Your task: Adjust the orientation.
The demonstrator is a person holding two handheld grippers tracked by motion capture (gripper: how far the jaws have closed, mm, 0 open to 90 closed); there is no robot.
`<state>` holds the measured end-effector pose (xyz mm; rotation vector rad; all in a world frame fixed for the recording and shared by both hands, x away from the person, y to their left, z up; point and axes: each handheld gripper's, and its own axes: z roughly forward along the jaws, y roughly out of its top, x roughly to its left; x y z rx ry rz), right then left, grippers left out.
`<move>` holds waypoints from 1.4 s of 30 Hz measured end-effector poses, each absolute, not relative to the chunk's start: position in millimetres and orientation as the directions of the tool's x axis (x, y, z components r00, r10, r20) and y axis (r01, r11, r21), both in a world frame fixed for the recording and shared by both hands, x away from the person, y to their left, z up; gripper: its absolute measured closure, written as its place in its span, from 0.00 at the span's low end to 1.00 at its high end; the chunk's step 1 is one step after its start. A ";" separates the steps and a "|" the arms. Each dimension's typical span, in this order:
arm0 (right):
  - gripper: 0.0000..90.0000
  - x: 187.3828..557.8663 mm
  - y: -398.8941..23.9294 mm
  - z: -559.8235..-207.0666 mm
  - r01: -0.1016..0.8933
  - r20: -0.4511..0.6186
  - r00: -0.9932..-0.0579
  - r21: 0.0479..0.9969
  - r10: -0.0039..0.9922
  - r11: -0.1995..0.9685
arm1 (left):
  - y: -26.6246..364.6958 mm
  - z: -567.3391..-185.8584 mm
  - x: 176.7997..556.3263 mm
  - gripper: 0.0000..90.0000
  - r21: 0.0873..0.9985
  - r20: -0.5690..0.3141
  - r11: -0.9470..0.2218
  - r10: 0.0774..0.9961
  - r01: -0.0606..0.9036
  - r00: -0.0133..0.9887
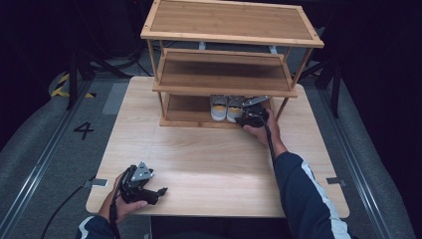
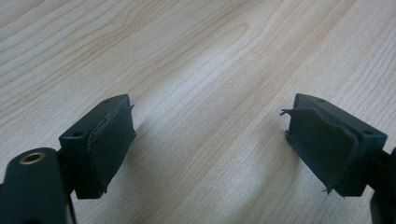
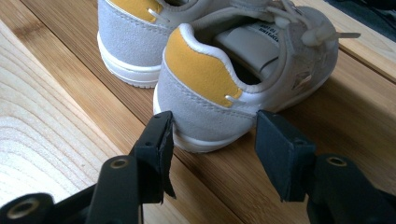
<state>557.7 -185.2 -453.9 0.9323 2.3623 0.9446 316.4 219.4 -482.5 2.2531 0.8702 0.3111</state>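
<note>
Two small grey shoes with yellow heel tabs stand side by side on the bottom shelf (image 1: 185,110) of a bamboo rack (image 1: 229,22), heels toward me. My right gripper (image 1: 244,118) reaches in at the right-hand shoe (image 1: 234,108). In the right gripper view its jaws (image 3: 212,122) flank that shoe's heel (image 3: 205,93), and both pads lie against its sides. The shoe rests flat on the shelf, with the other shoe (image 3: 133,44) just beyond it. My left gripper (image 1: 158,191) rests at the table's front left, jaws (image 2: 208,112) wide apart over bare wood.
The rack stands at the far middle of the light wooden table (image 1: 209,159), and its middle shelf (image 1: 224,74) overhangs the shoes. A rack post (image 1: 281,107) rises close to the right of my right hand. Dark floor with rails surrounds the table.
</note>
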 end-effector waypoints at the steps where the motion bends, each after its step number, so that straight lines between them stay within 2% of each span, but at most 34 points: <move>1: 0.53 557.2 -185.0 -453.8 0.432 -0.133 -0.678 0.724 0.723 0.538 | 219.4 -482.5 316.4 0.17 0.681 -0.024 -0.536 0.665 0.499 0.747; 19: 0.51 532.0 -205.2 -439.6 0.428 -0.117 -0.729 0.690 0.674 0.584 | 219.2 -482.5 317.0 0.17 0.681 -0.026 -0.534 0.666 0.500 0.746; 31: 0.46 509.2 -219.6 -419.8 0.371 -0.183 -0.774 0.645 0.606 0.668 | 219.2 -482.5 318.1 0.17 0.682 -0.023 -0.538 0.662 0.495 0.750; 42: 0.43 487.6 -228.9 -415.3 0.367 -0.179 -0.797 0.616 0.577 0.698 | 219.2 -482.5 318.1 0.17 0.682 -0.023 -0.538 0.662 0.495 0.749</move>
